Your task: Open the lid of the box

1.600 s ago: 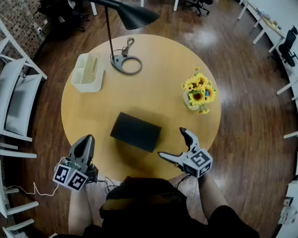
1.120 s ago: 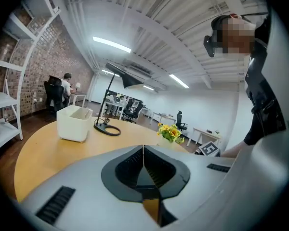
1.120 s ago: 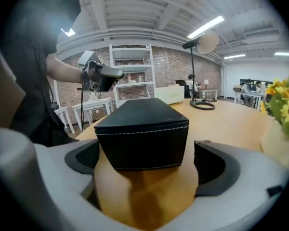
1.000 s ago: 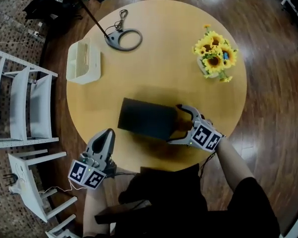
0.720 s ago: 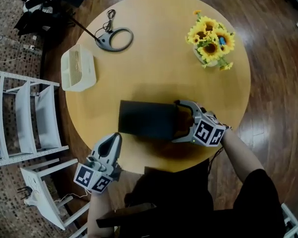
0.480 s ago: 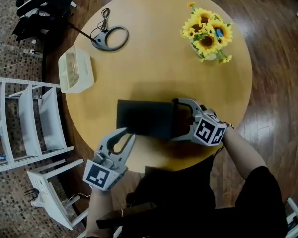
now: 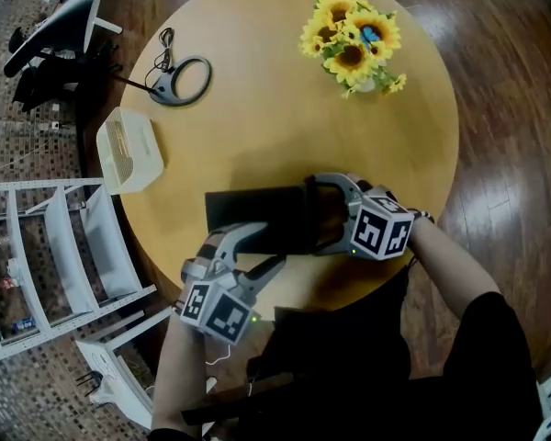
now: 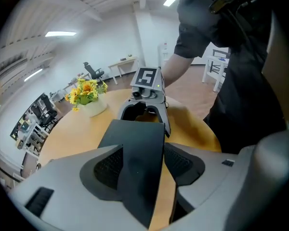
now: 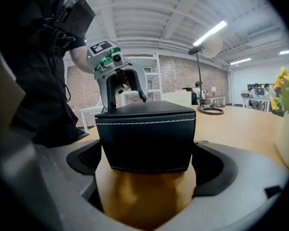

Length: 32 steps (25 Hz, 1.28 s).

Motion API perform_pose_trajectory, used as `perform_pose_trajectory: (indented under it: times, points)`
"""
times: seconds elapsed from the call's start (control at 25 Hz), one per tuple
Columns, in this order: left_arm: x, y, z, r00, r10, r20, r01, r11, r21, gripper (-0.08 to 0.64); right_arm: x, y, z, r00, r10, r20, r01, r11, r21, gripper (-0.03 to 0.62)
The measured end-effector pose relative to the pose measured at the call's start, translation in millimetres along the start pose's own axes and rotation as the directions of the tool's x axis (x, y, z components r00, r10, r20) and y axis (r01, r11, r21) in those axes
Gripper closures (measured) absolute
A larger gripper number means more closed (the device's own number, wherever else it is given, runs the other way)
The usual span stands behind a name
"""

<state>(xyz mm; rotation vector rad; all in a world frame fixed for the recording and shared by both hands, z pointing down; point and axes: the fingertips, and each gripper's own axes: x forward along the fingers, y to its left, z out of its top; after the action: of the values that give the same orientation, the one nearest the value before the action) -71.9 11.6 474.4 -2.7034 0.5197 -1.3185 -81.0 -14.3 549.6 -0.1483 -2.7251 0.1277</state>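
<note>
A black box [image 7: 257, 220] with white stitching lies closed near the front edge of the round wooden table [image 7: 285, 118]. My right gripper [image 7: 314, 215] straddles its right end, one finger along each long side. In the right gripper view the box end [image 9: 145, 134] fills the gap between the pads [image 9: 89, 160]. My left gripper [image 7: 269, 244] is at the box's near left corner, and its jaws are opening. In the left gripper view that corner [image 8: 137, 153] stands between the spread pads [image 8: 183, 162], with a gap showing on the right side.
A vase of sunflowers [image 7: 349, 39] stands at the table's far right. A lamp base [image 7: 185, 79] and a white slotted holder [image 7: 129, 150] sit at the left. White chairs [image 7: 55, 246] stand off the table's left side. The table edge runs just under the left gripper.
The left gripper rose from below the table edge to the box's near left corner and its jaws spread apart. The right gripper came onto the box's right end and stayed there.
</note>
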Motion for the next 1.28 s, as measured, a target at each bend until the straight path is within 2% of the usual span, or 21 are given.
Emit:
perform_pose_trajectory:
  times: [0.28,0.36,0.44,0.48,0.52,0.56,0.68,0.76,0.84,0.96,1.16,1.28]
  points:
    - [-1.8,1.5,2.3,1.0,0.007,-0.011,-0.006,0.999,0.033,0.287,0.0,-0.4,-2.4,1.0,-0.005,-0.009,0.005,1.0,-0.006,0.018]
    - [-6.9,6.7,4.6,1.0,0.023,0.004,-0.023,1.0,0.012,0.287,0.2,-0.4,-4.6,1.0,-0.008,-0.011,0.008,1.0,0.006,0.025]
    - [-17.7,20.3,13.6,0.995,0.079,0.064,-0.077,0.996,-0.039,0.292,0.0,0.2,-4.8,1.0,-0.016,-0.02,0.016,1.0,-0.005,0.029]
    - [-23.0,28.4,18.7,0.989,0.112,0.093,-0.107,0.993,-0.057,0.413,0.2,0.5,-3.8,1.0,-0.021,-0.021,0.021,1.0,-0.013,0.029]
    - [-24.9,32.6,20.3,0.988,0.121,0.099,-0.116,0.992,-0.056,0.434,0.7,0.8,-2.4,1.0,-0.024,-0.015,0.024,1.0,-0.008,0.023]
    - [-22.4,30.8,17.6,0.992,0.1,0.079,-0.097,0.995,-0.038,0.426,1.5,1.4,-1.7,1.0,-0.025,-0.003,0.025,1.0,0.011,0.011]
    - [-7.2,8.5,5.8,1.0,-0.013,0.012,0.013,1.0,0.019,0.305,2.9,6.3,-2.6,0.999,-0.031,0.007,0.031,0.998,0.054,-0.026]
    - [-6.7,2.7,4.7,1.0,-0.017,0.017,0.017,0.999,0.043,0.307,2.4,7.9,0.2,0.998,-0.053,0.023,0.052,0.997,0.061,-0.026]
    - [-9.3,3.7,4.1,1.0,-0.013,0.027,0.012,0.999,0.031,0.305,2.1,7.5,5.5,0.995,-0.087,0.055,0.084,0.995,0.061,-0.026]
    - [-8.7,1.5,5.6,0.999,-0.044,0.029,0.044,0.999,0.017,0.31,3.1,6.2,9.1,0.991,-0.108,0.076,0.103,0.992,0.07,-0.026]
    - [-1.7,-14.3,2.5,0.994,-0.108,-0.015,0.109,0.989,0.1,0.281,4.9,5.2,8.7,0.993,-0.101,0.069,0.097,0.993,0.064,-0.024]
    - [2.3,-12.8,-0.4,0.995,-0.093,-0.027,0.096,0.987,0.128,0.285,4.9,5.1,7.7,0.993,-0.102,0.064,0.098,0.993,0.061,-0.012]
